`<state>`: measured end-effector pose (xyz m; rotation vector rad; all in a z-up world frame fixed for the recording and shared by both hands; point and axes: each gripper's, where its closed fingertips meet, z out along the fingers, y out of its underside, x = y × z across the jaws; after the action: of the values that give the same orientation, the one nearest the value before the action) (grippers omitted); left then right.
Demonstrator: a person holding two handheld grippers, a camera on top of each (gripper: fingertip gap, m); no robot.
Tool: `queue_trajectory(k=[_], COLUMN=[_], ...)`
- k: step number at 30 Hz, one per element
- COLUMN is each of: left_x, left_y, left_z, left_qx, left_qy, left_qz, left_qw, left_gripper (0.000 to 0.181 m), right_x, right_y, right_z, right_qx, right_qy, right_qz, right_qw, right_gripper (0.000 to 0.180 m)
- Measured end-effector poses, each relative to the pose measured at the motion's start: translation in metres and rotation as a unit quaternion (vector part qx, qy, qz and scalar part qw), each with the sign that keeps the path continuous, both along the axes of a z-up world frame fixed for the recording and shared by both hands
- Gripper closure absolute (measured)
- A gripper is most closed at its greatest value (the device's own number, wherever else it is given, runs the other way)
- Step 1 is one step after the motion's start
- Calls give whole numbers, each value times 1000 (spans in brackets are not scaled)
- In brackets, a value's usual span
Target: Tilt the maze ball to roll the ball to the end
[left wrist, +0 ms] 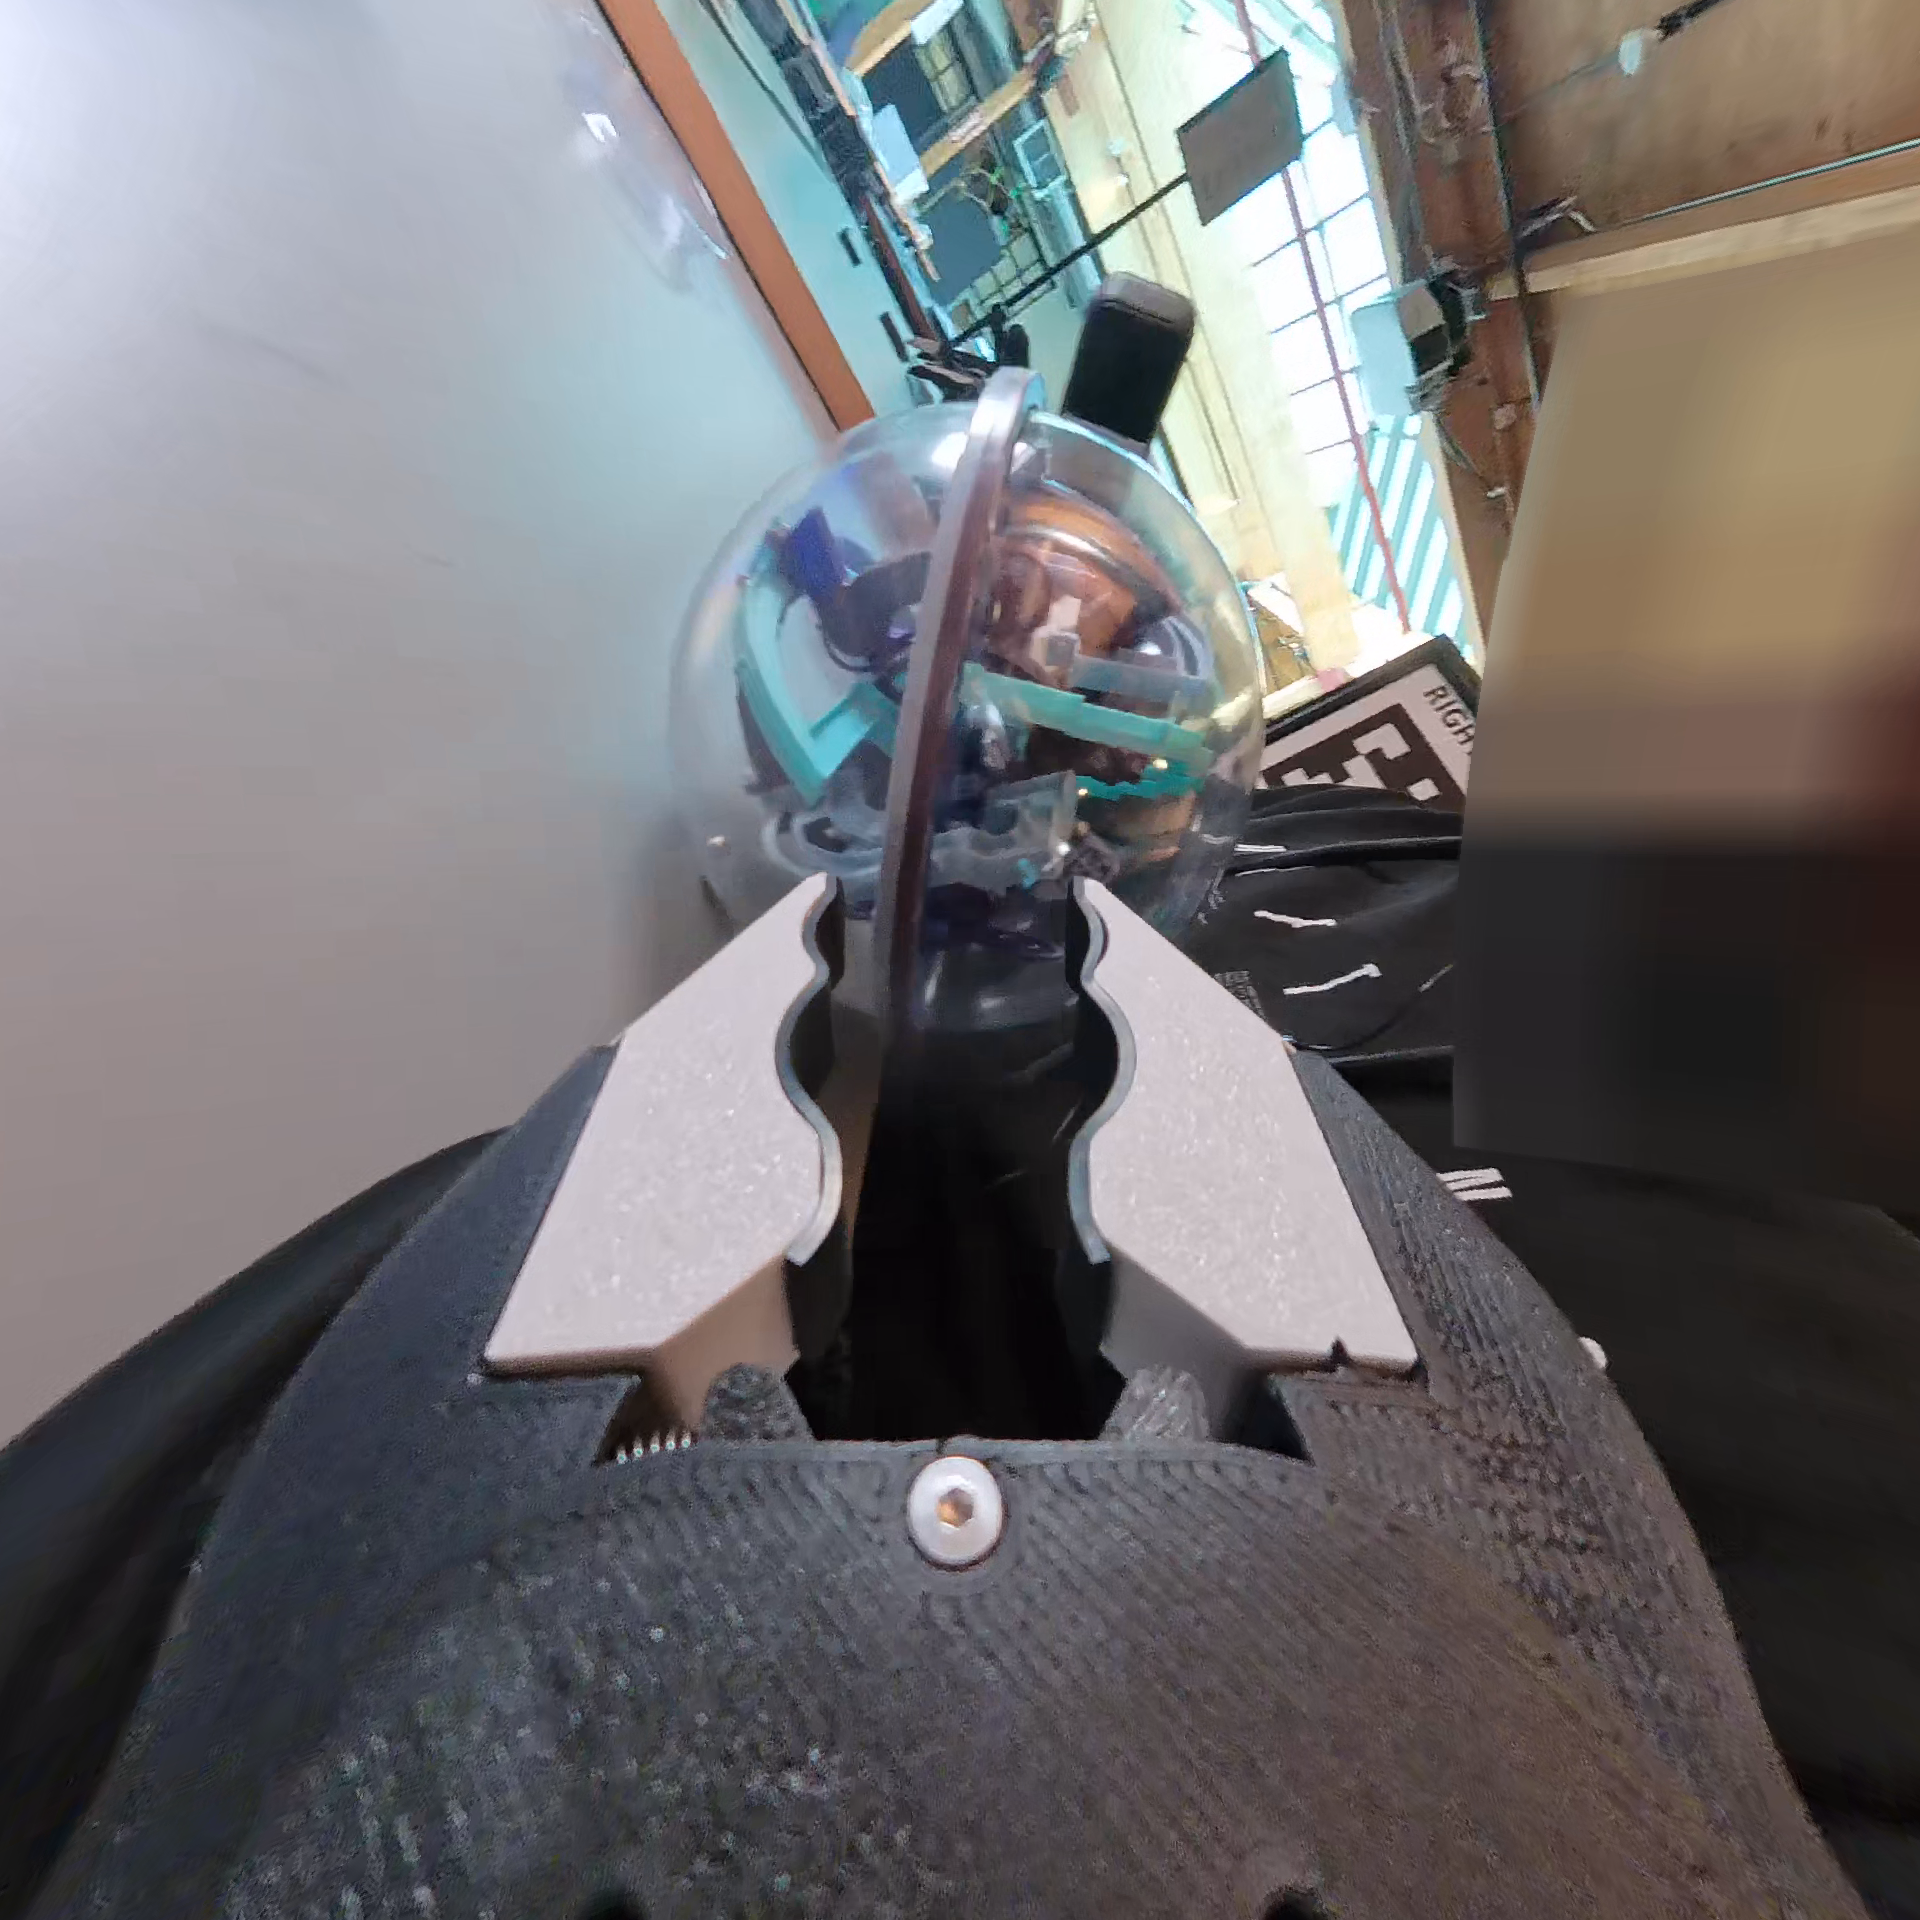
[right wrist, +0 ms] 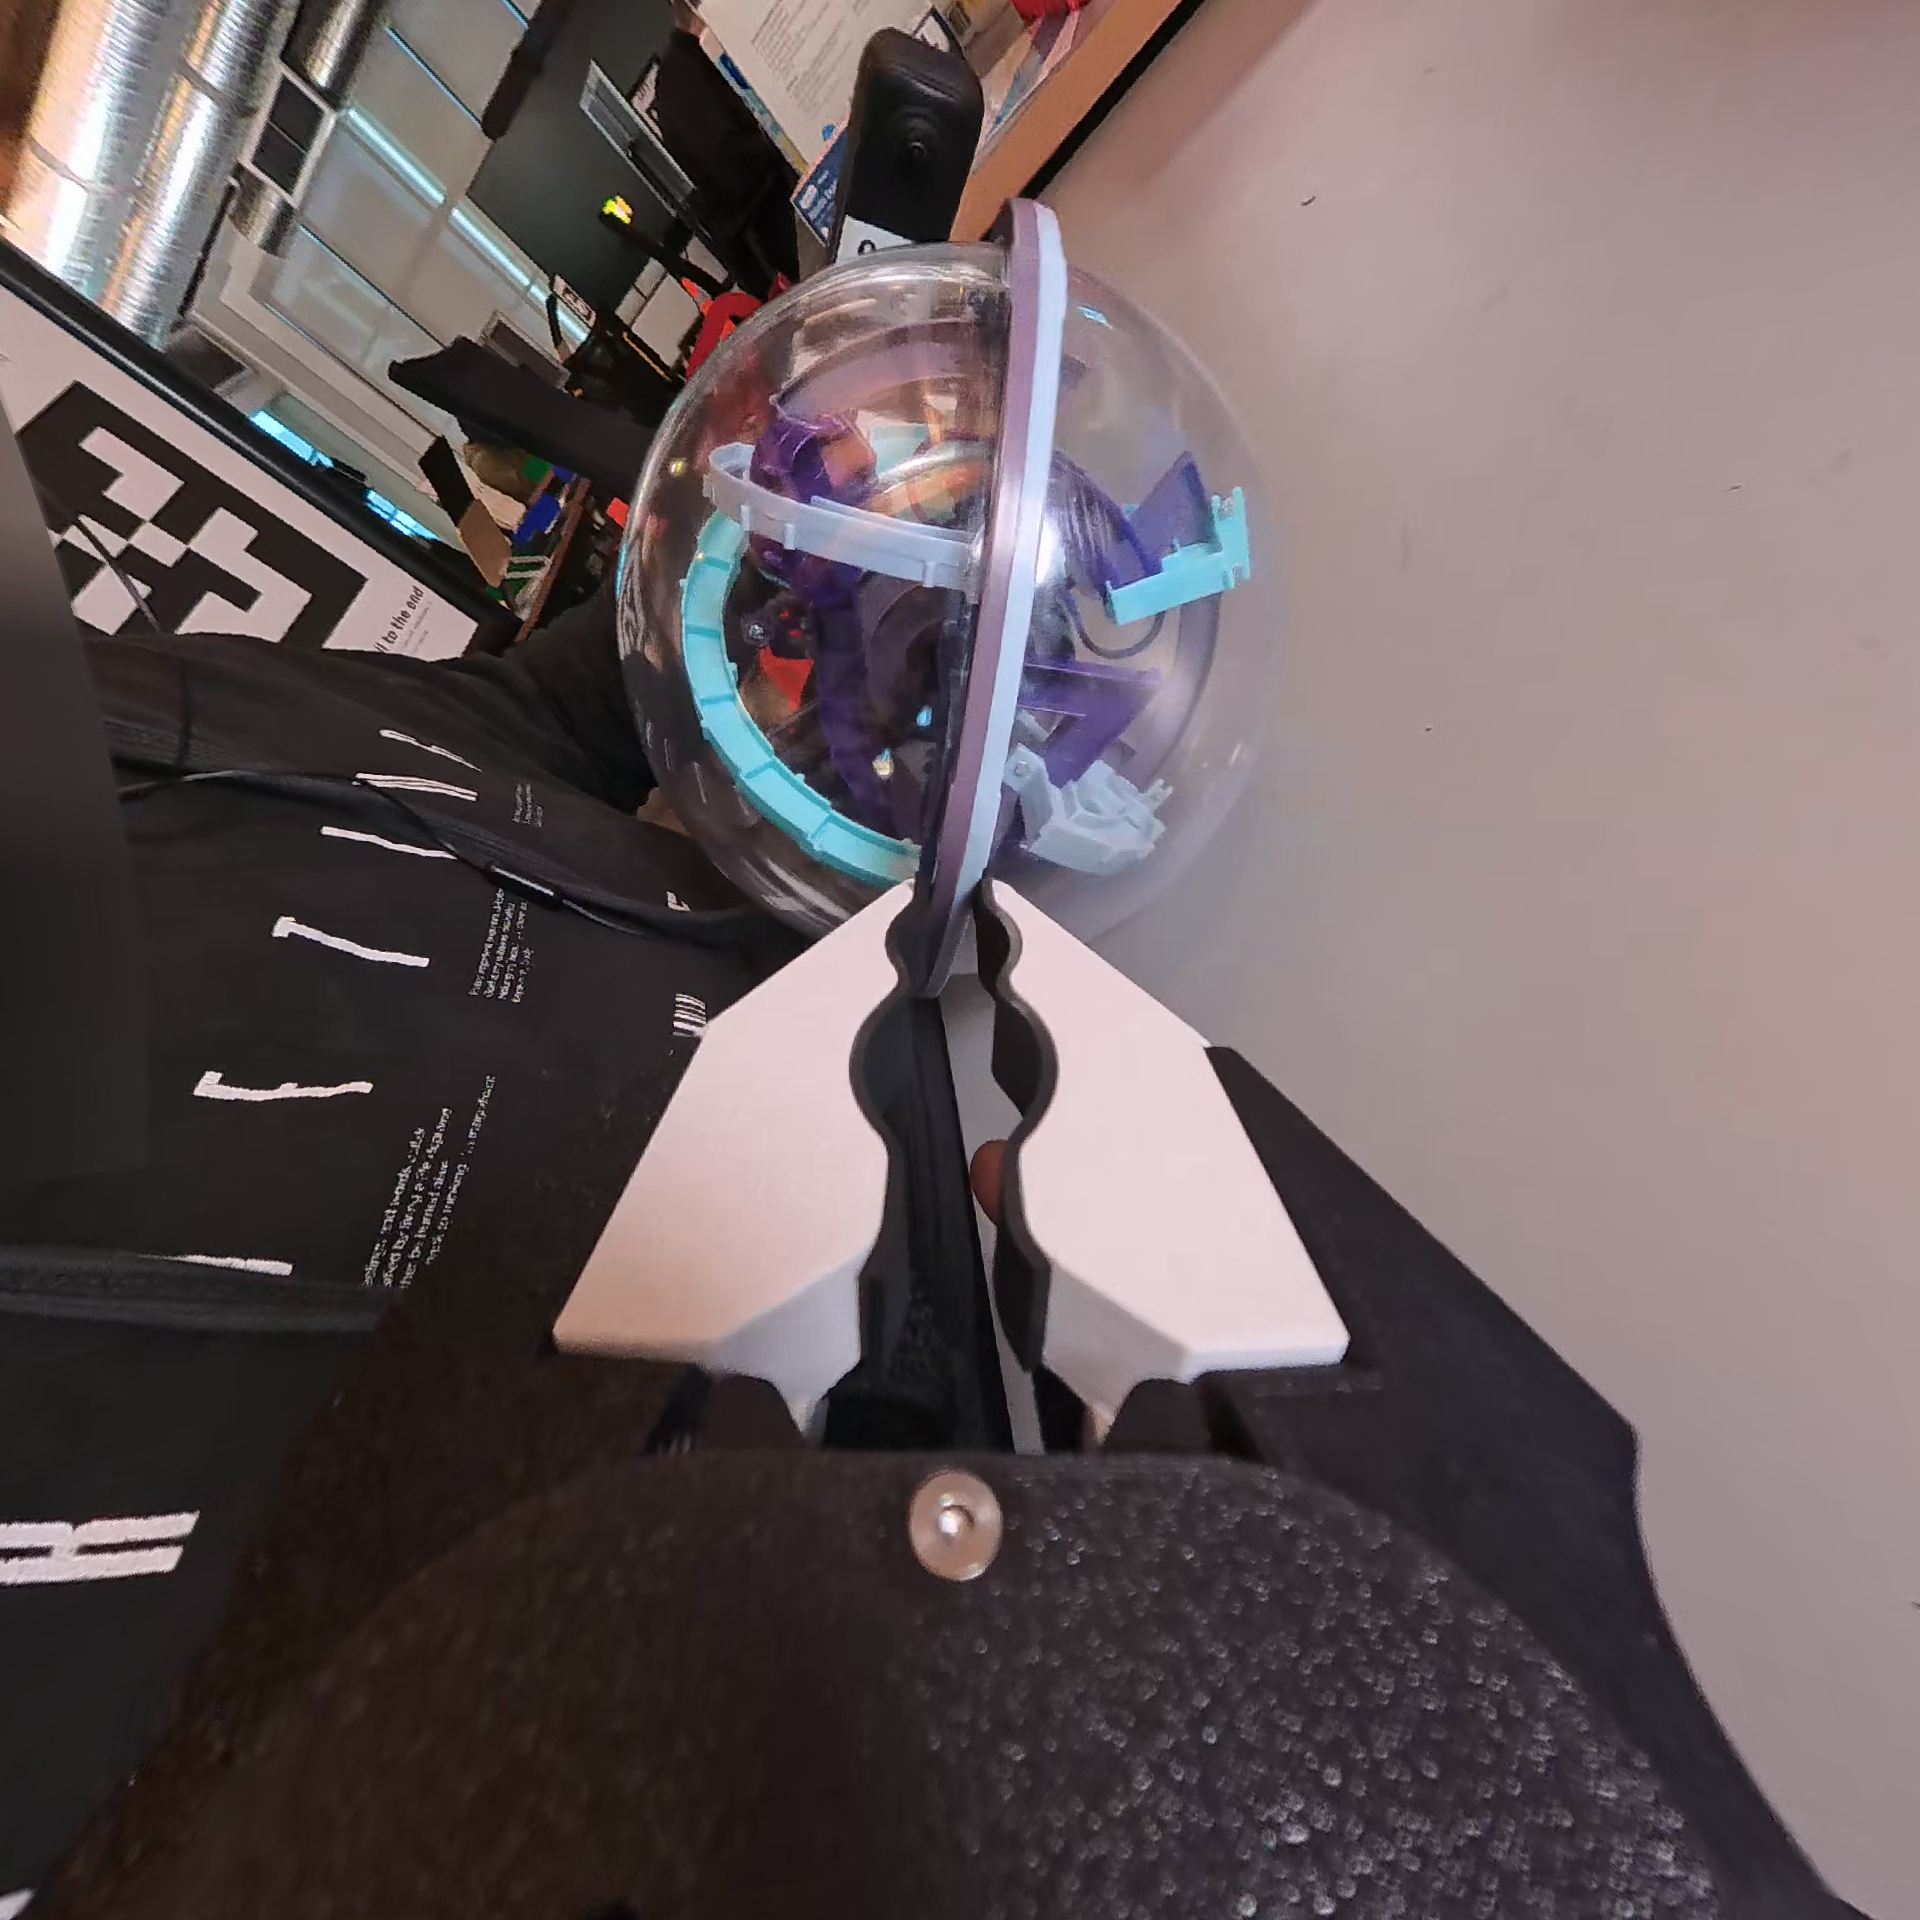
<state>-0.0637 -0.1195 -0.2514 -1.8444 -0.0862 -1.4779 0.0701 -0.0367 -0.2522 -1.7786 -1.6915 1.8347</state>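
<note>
My right gripper (right wrist: pixel 951 930) has its white jaws clamped on the thin grey seam ring of the clear plastic maze ball (right wrist: pixel 935 582), right at the near bottom of the sphere. My left gripper (left wrist: pixel 956 904) meets the same ball (left wrist: pixel 966 665) with its grey jaws set wider; the ring runs between them, but I cannot tell whether they press on it.

The ball is held up off the pale grey table (right wrist: pixel 1507 623) and turned steeply, so I judge the tilting is under way. I cannot pick out the small rolling ball among the teal, purple and grey tracks, so how much of the route is left is unclear.

The table's bare stretch lies open beside the sphere. Close by, black printed fabric (right wrist: pixel 343 987) crowds the other side. Farther off stand a black upright camera (right wrist: pixel 914 135) and the table's orange far edge (left wrist: pixel 727 208), limits for wide swings.
</note>
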Motion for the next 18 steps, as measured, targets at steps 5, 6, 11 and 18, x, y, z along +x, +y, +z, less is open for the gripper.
queue_trajectory(k=[5,6,11,18], left_x=[9,8,3,-12], left_y=[8,10,32,79], left_z=[0,1,7,43], left_qx=[7,7,42,131], left_qy=[1,-3,15,15], left_qz=[-4,-1,22,48], left_qw=[1000,1000,999,990], left_gripper=[146,152,173,175], right_x=[1,2,-2,-14], right_y=[6,7,28,68], right_z=[-2,-3,-13,20], right_qx=[-14,-23,-47,-51], right_qy=[2,2,-5,63], right_qz=[-1,1,-20,-55], right_qw=[1000,1000,999,995], right_gripper=[173,173,174,174])
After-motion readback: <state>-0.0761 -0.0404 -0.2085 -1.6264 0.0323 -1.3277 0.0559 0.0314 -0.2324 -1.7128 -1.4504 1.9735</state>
